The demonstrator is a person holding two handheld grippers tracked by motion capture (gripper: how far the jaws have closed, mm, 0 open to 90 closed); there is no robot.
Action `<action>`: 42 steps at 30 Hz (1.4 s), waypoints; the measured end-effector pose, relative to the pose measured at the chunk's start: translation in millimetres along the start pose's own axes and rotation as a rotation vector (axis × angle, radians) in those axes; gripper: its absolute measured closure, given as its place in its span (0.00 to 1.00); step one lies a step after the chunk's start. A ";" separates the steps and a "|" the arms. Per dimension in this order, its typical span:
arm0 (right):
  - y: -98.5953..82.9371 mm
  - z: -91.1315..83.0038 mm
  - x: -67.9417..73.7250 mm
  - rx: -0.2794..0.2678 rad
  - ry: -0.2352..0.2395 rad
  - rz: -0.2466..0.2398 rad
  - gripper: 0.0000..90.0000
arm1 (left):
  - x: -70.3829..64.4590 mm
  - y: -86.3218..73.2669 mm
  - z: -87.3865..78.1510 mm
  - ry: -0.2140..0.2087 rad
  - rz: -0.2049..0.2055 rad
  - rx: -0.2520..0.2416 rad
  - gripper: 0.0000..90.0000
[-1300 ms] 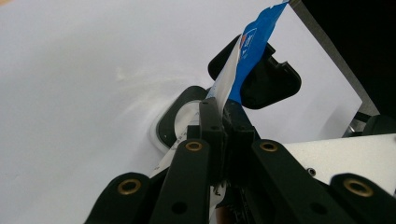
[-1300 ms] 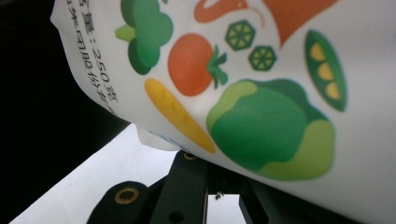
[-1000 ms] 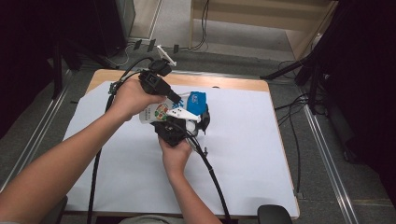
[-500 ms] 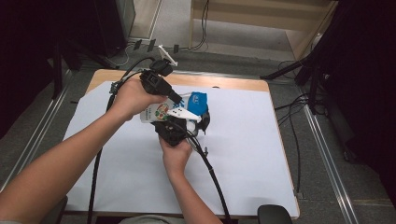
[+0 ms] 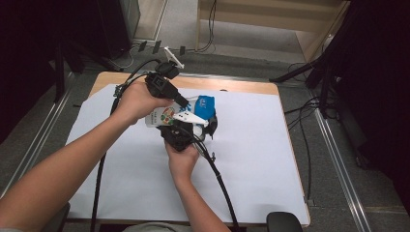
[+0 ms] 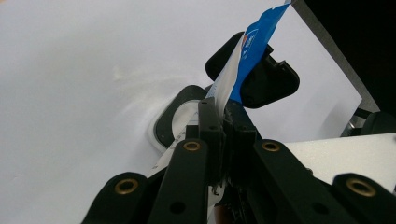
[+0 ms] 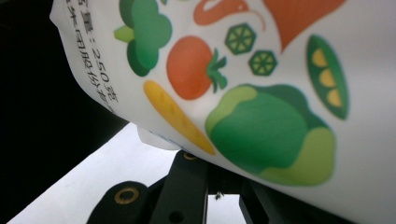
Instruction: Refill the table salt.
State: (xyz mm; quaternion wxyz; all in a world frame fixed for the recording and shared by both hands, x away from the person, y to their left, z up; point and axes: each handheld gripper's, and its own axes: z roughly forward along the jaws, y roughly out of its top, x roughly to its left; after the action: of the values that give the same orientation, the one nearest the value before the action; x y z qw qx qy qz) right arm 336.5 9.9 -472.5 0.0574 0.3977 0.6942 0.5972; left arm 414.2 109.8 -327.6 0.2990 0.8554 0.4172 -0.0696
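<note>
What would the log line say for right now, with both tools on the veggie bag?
scene: white-covered table | left tool: shut on bag | right tool: under bag, grip unclear | bag: held off table

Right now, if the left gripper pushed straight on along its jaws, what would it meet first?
The left gripper is shut on the blue-and-white packet. Just past it, apparently, sits the black jaw pad of the other gripper; depth is unclear.
</note>
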 end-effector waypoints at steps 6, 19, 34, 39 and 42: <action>-0.4 -0.2 -0.1 0.007 0.000 0.002 1.00 | 0.5 -0.2 0.9 -0.001 0.004 0.000 0.98; -1.8 0.1 0.1 0.017 -0.015 -0.017 1.00 | 3.3 -3.6 0.5 -0.014 0.004 -0.012 0.98; -14.1 -11.4 -4.3 0.055 -0.097 -0.067 0.86 | 17.0 -26.8 -10.9 -0.149 0.039 -0.077 1.00; -16.7 -17.5 -3.6 0.049 -0.105 -0.085 0.80 | 25.9 -38.4 -19.5 -0.225 0.029 -0.137 1.00; -16.5 -20.9 -3.6 0.054 -0.105 -0.095 0.76 | 30.3 -43.8 -26.7 -0.232 0.033 -0.167 1.00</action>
State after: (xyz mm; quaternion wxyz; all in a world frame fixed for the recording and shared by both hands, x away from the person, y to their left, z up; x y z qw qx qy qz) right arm 319.4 -8.2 -482.5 0.1111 0.3966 0.7242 0.5531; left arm 397.1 166.0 -337.0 0.4164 0.8205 0.3701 -0.1283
